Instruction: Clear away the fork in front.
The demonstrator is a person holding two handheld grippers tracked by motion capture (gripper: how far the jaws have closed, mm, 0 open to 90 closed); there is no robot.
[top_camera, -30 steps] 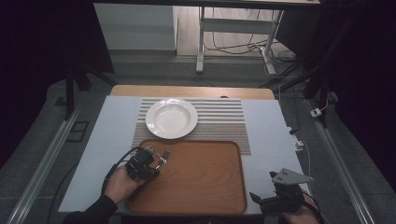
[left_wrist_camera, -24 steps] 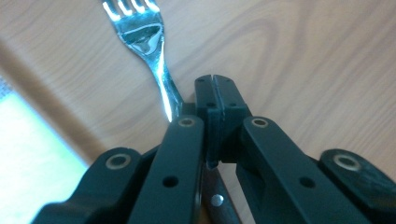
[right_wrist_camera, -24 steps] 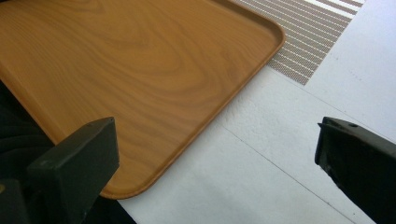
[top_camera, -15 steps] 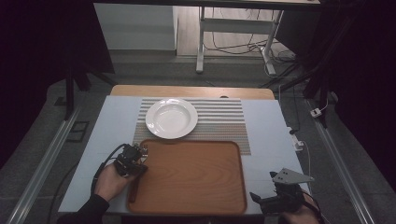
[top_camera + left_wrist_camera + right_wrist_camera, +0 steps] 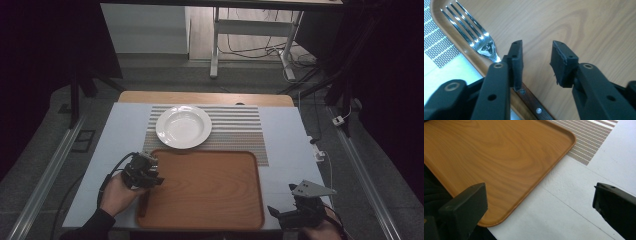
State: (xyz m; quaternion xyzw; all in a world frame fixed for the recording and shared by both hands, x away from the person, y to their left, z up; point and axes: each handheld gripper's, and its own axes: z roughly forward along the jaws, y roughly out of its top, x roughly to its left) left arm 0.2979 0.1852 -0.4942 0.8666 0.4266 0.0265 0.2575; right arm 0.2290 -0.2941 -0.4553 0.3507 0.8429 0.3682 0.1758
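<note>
Silver fork [image 5: 477, 37], wood-grain brown tray [image 5: 210, 185], white plate [image 5: 183, 126], striped mat [image 5: 240, 125].

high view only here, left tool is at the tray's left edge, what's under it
observer: a fork, lying along the tray's left rim, tines pointing away from the left tool.
operator: is it gripped
observer: no, the jaws have just been opening; the brown riveted handle lies under one jaw, unpinched.
operator: right tool
observer: the right tool is wide open over the tray's near corner, nothing between its jaws.
</note>
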